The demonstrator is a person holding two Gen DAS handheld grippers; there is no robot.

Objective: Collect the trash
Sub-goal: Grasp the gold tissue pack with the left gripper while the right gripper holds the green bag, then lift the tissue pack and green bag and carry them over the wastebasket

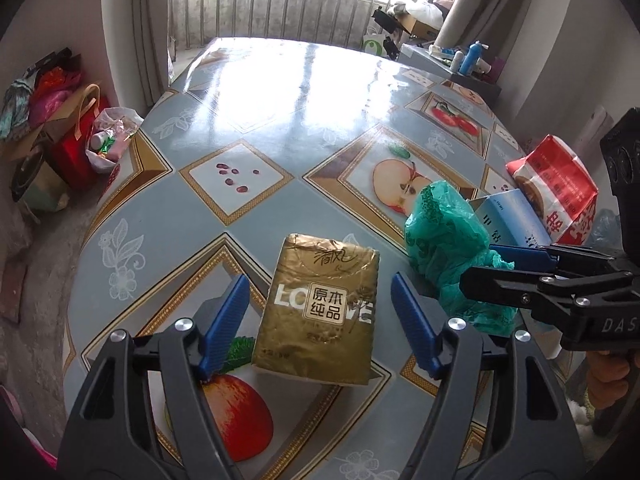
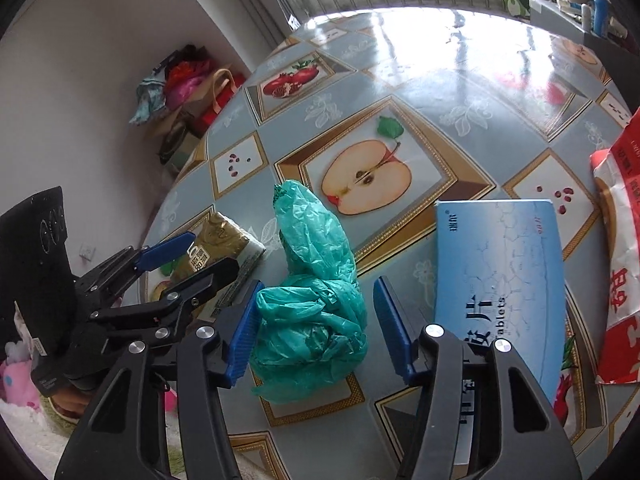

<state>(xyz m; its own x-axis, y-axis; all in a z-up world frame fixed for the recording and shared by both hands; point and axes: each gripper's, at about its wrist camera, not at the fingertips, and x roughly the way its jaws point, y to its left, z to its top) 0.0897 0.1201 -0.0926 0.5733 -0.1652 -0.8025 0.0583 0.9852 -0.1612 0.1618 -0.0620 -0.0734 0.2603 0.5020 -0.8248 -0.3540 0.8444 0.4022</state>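
Left gripper (image 1: pixel 316 316) open, straddling gold tissue pack (image 1: pixel 320 308) at lower centre on the fruit-print surface (image 1: pixel 280 128). Right gripper (image 2: pixel 314 328) open around crumpled green plastic bag (image 2: pixel 316 300), lower centre; blue tablet box (image 2: pixel 500 280) just right.

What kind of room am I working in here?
Likely a lived-in home: a table under a fruit-print cover, bags piled by the wall, and a barred window behind curtains.

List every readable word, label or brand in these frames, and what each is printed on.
"LOVE", "原本纯品": gold tissue pack; its script logo is unclear.
"Tablets", "片": blue medicine box; its other print is blurred.
"DAS", cut off: right gripper body.
Red and white bag: characters cut off, unreadable.
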